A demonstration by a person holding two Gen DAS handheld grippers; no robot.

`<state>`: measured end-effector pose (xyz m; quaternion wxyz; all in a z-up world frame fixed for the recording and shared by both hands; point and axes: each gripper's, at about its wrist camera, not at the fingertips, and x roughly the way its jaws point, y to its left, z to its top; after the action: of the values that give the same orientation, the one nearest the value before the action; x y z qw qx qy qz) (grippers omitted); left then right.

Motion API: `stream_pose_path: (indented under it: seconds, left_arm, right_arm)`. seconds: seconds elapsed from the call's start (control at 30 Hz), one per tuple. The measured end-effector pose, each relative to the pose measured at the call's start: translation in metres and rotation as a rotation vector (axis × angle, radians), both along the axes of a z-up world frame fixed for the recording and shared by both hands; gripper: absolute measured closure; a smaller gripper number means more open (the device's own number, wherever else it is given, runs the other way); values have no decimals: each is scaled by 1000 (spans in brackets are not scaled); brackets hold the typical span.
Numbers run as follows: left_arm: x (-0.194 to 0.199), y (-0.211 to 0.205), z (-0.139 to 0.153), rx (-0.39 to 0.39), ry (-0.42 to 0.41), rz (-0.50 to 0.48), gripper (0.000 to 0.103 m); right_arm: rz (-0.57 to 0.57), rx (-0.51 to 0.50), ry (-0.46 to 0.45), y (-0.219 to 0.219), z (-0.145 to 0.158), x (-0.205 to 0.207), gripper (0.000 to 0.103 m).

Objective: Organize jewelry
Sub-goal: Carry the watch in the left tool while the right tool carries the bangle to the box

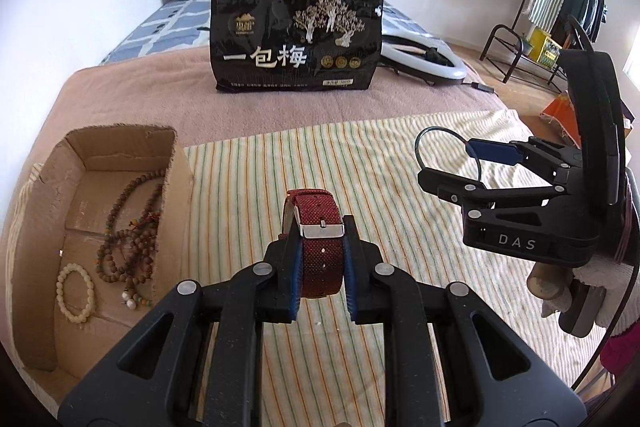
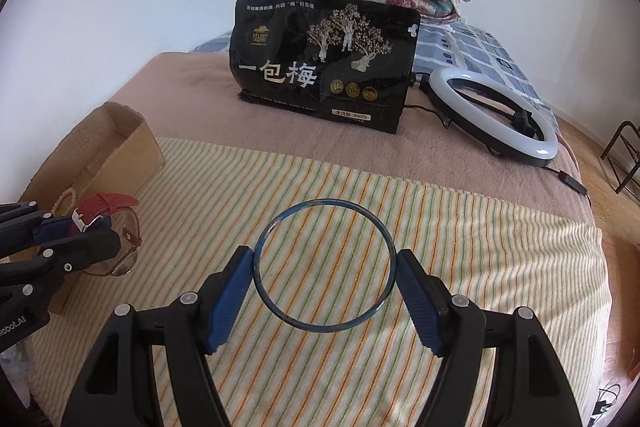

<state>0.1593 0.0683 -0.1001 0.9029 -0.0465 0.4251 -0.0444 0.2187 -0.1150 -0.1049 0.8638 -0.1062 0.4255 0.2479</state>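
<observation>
L claw (image 1: 322, 267) nearly closed, pads clamping a watch strap (image 1: 321, 263), pitched down. R claw (image 2: 325, 291) spread wide, pads pressing a bangle (image 2: 325, 265) between them, pitched down.

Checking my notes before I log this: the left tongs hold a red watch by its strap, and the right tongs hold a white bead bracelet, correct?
Not quite. The right tongs hold a thin dark bangle, as the right wrist view shows; the white bead bracelet lies in the cardboard box. The left tongs do hold the red watch by its strap.
</observation>
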Motion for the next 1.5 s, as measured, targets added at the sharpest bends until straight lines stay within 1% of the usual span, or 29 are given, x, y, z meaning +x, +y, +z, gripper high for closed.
stream_pose_path:
  seconds: [0.3, 0.53, 0.93, 1.17, 1.5]
  left_arm:
    - [-27, 14, 27, 4, -69, 10, 88]
    - [-47, 32, 45, -3, -108, 28, 88]
    - [-81, 71, 61, 3, -150, 92, 88]
    - [-95, 102, 62, 18, -152, 148, 88]
    - [-107, 148, 47, 26, -113, 236, 88]
  right_arm:
    - [4, 48, -28, 7, 31, -29, 29]
    - [34, 72, -42, 21, 49, -52, 29]
    - [98, 106, -74, 53, 76, -78, 29]
    - [136, 134, -70, 81, 77, -85, 29]
    - [224, 144, -51, 140, 70, -88, 29]
